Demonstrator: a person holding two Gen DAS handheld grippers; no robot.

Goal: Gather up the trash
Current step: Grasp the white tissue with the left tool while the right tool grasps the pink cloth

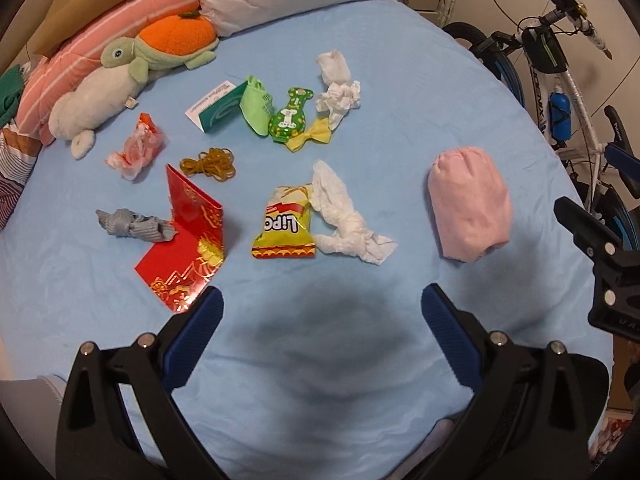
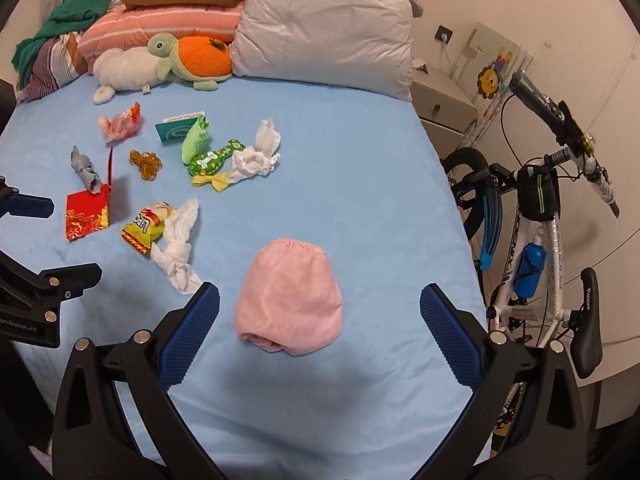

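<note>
Above the blue bed (image 1: 360,360), left gripper (image 1: 322,308) and right gripper (image 2: 320,306) gape wide, empty.

Both grippers spread wide, nothing held.
Left gripper (image 1: 322,306): blue-padded fingers (image 1: 196,334) far apart, gap empty. Right gripper (image 2: 320,306): fingers (image 2: 450,334) equally far apart, gripping nothing. Each gripper's black frame shows at the edge of the other's view.
</note>
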